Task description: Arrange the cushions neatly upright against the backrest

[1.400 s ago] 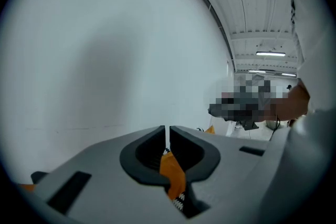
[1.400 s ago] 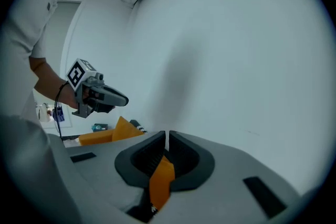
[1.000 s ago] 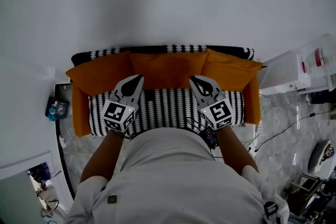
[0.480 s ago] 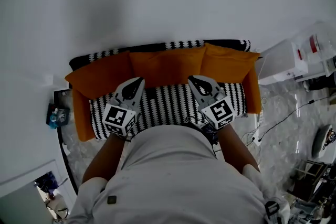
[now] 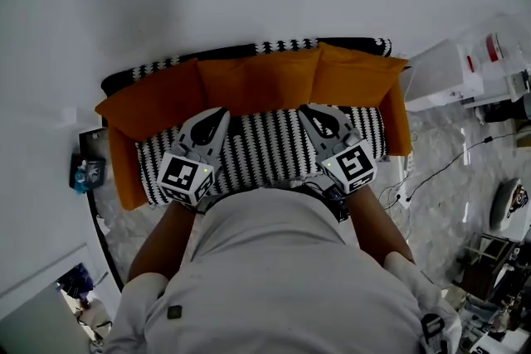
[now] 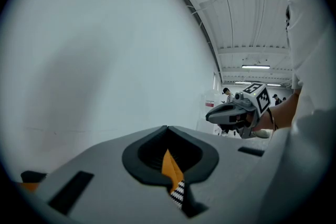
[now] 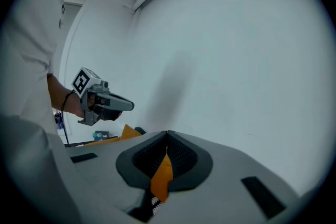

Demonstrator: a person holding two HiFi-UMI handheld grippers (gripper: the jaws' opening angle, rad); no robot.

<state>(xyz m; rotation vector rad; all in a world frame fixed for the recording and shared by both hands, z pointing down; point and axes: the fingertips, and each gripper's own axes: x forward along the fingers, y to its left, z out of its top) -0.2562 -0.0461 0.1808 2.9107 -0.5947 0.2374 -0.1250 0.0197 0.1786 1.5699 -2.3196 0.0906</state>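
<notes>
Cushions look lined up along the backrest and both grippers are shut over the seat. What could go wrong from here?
1. The left gripper and right gripper are both shut and empty, with their tips close to the cushions' lower edges. A forward nudge could tip the middle cushion.
2. The left cushion sits tilted, with its corner sticking out past the sofa's end. It may slump sideways.

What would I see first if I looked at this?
Three bright orange cushions sit in a row along the back of the sofa. In front lies its black-and-white zigzag seat, and above that the left gripper and right gripper hang, jaws shut.
</notes>
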